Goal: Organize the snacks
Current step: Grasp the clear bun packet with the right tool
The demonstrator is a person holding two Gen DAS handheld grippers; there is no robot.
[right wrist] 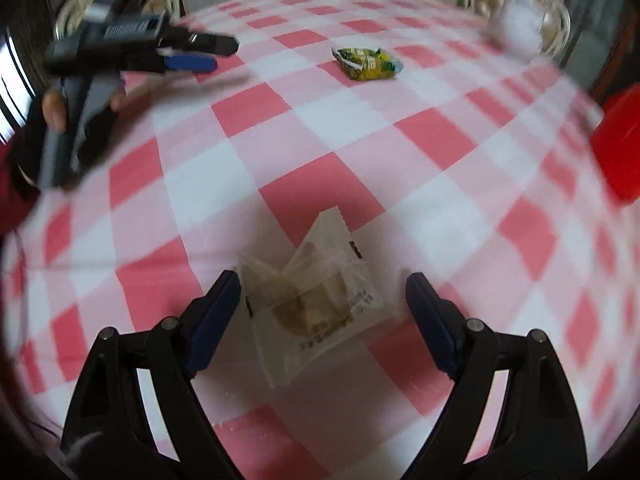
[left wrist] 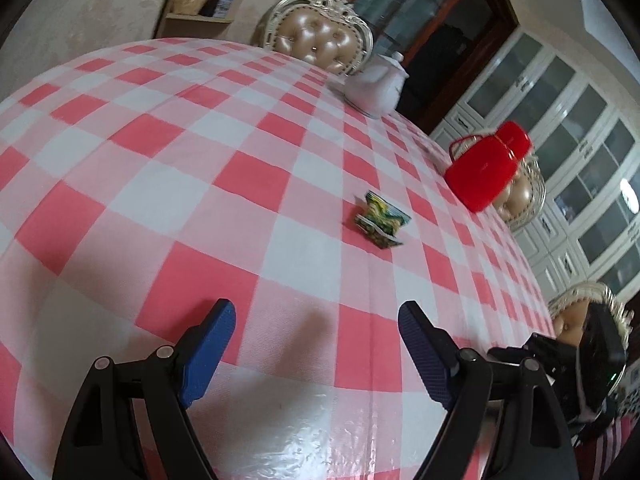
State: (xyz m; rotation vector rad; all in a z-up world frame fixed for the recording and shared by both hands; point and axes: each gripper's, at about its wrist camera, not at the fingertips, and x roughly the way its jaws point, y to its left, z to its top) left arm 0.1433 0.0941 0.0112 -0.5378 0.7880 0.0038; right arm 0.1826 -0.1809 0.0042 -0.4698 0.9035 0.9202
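Right gripper (right wrist: 320, 304) sits right over a clear snack packet (right wrist: 316, 300), jaws apart and not pinching it; the print's too blurry to read. Left gripper (left wrist: 316, 340) is wide open, empty. Second snack, a green-yellow packet (left wrist: 380, 218), lies mid-table near one red container (left wrist: 486, 166) and a white teapot (left wrist: 376, 86).

Home dining room. Large surface under red-and-white checked plastic cloth (left wrist: 192, 152). Ornate cream carved chairs with tufted beige leather backs (left wrist: 320, 40) stand round it. White ceramic teapot (left wrist: 376, 88) and red plastic lidded box (left wrist: 484, 168) rest on cloth. Dark wood-framed glass door (left wrist: 420, 12), white glass-fronted wall cabinets (left wrist: 580, 152), wall niche shelf with jars (left wrist: 204, 0) behind.
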